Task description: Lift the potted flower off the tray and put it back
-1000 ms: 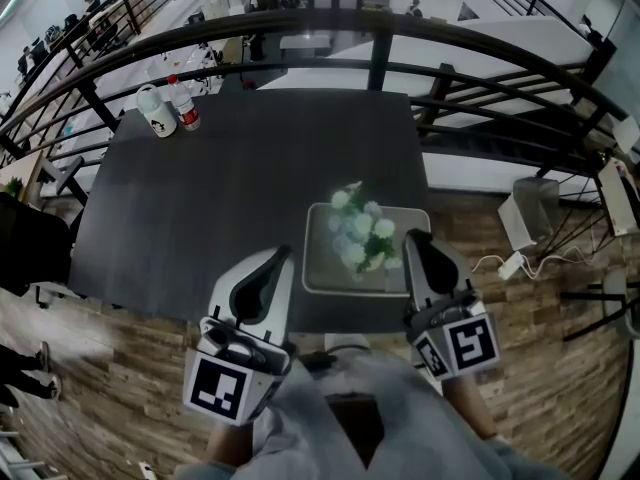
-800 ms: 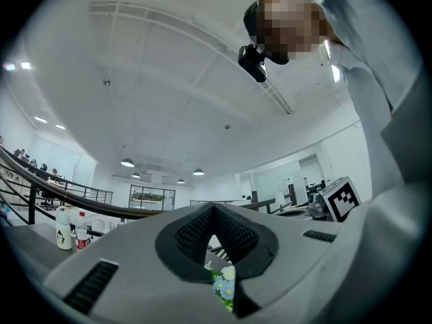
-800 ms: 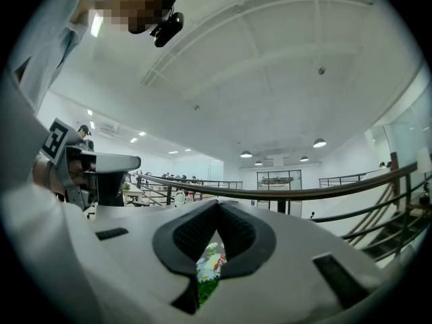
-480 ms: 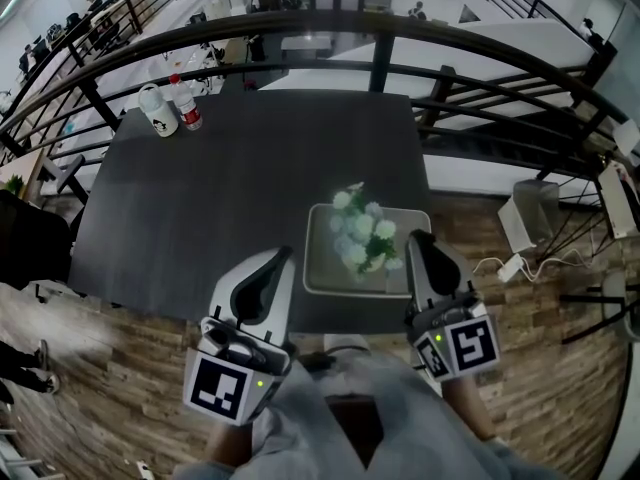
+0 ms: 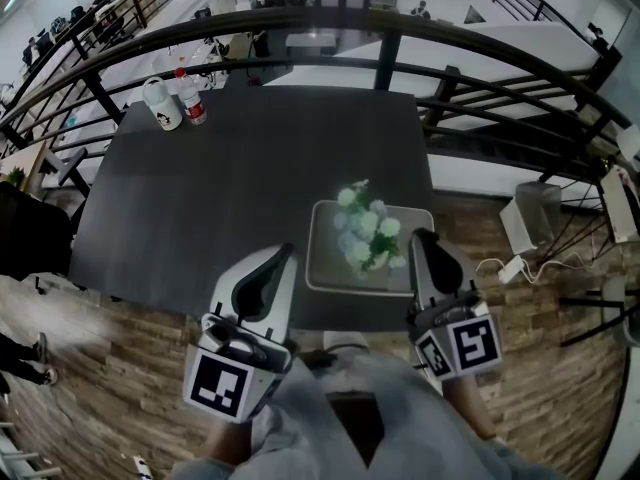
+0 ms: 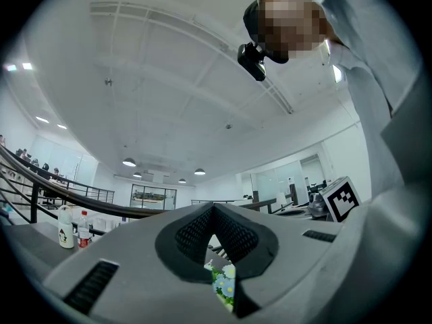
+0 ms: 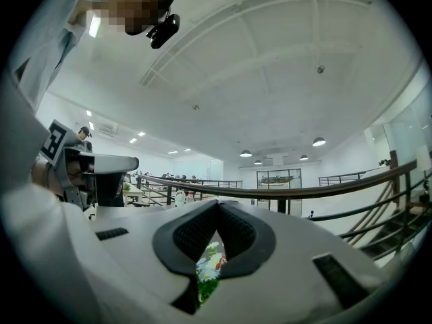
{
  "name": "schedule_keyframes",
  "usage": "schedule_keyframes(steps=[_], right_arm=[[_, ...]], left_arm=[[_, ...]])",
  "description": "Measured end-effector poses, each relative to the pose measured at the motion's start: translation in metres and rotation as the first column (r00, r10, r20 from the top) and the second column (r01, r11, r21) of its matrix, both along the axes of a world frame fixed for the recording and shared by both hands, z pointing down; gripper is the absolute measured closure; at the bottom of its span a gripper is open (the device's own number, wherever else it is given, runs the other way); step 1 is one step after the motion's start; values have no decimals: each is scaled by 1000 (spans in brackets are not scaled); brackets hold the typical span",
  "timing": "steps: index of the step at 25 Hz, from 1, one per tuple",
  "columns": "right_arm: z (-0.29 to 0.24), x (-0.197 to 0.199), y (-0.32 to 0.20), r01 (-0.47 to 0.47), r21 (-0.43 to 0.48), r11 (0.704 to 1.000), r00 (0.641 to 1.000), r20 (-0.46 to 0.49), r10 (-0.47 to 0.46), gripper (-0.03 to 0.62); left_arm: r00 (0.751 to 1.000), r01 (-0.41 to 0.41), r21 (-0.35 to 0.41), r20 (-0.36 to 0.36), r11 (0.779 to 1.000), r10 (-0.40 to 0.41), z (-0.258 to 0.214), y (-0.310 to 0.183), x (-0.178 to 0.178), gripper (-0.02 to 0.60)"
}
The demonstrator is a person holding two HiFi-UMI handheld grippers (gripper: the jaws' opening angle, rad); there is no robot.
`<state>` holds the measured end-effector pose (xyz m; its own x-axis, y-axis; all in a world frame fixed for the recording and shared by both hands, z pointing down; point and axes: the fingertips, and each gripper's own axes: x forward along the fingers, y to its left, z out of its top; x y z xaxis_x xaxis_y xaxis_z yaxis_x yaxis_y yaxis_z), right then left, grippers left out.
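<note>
A potted flower (image 5: 365,232) with pale white and blue blooms and green leaves stands on a light grey tray (image 5: 322,268) at the front right of the dark table (image 5: 250,168). My left gripper (image 5: 286,252) hangs over the table's front edge, just left of the tray, with its jaws shut and empty. At the tray's right side my right gripper (image 5: 419,235) is close beside the flower, also shut on nothing. In the left gripper view the flower (image 6: 224,283) peeks through under the closed tips (image 6: 213,208). The right gripper view shows the blooms (image 7: 210,265) below its closed tips (image 7: 217,203).
A white jug (image 5: 162,104) and a plastic bottle (image 5: 192,104) stand at the table's far left corner. A dark curved railing (image 5: 380,43) runs behind the table. A white box (image 5: 530,218) and cables lie on the wooden floor at right.
Only the head view has shifted slightly. Both grippers, the flower and the tray keep their places.
</note>
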<state>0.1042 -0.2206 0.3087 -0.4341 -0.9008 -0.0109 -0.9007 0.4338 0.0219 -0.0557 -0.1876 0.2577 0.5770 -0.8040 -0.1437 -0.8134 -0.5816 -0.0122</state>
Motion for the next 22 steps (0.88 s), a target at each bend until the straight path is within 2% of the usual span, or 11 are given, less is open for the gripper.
schedule_keyframes(steps=[22], right_arm=[[2, -2, 4, 21, -12, 1000, 1000, -17, -21, 595]], left_arm=[[1000, 13, -2, -11, 1000, -13, 1, 4, 0, 583]])
